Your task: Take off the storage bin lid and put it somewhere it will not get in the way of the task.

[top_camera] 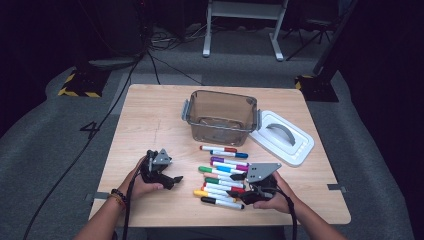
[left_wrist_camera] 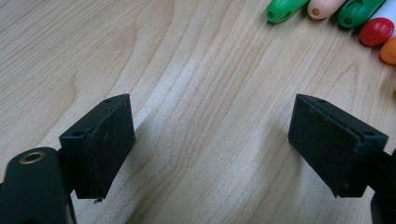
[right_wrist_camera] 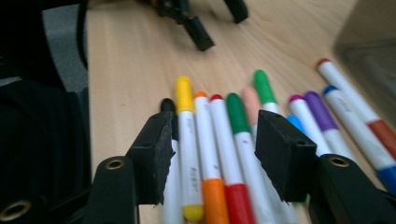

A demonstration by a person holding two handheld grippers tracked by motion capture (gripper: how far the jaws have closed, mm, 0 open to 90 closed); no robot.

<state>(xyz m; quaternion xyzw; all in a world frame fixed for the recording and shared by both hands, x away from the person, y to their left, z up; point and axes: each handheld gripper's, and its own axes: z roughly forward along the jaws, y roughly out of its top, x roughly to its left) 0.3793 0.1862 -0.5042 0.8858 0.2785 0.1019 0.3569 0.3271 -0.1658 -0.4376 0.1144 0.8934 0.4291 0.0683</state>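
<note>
Several coloured markers (top_camera: 222, 176) lie side by side on the wooden table (top_camera: 150, 120), in front of a clear brown bin (top_camera: 220, 117). My right gripper (top_camera: 239, 194) is low over the near end of the row. In the right gripper view its jaws (right_wrist_camera: 212, 149) stand apart astride the yellow marker (right_wrist_camera: 187, 135), an orange, a red and a green marker (right_wrist_camera: 240, 121), with no pad pressing on any. My left gripper (top_camera: 171, 180) rests on bare wood left of the row, open with nothing between its fingers (left_wrist_camera: 210, 140). Marker caps (left_wrist_camera: 285, 9) show at the top right of the left gripper view.
A white lid (top_camera: 282, 137) with a grey handle lies to the right of the bin. The left gripper (right_wrist_camera: 201, 23) appears at the top of the right gripper view. Dark floor, cables and stands surround the table.
</note>
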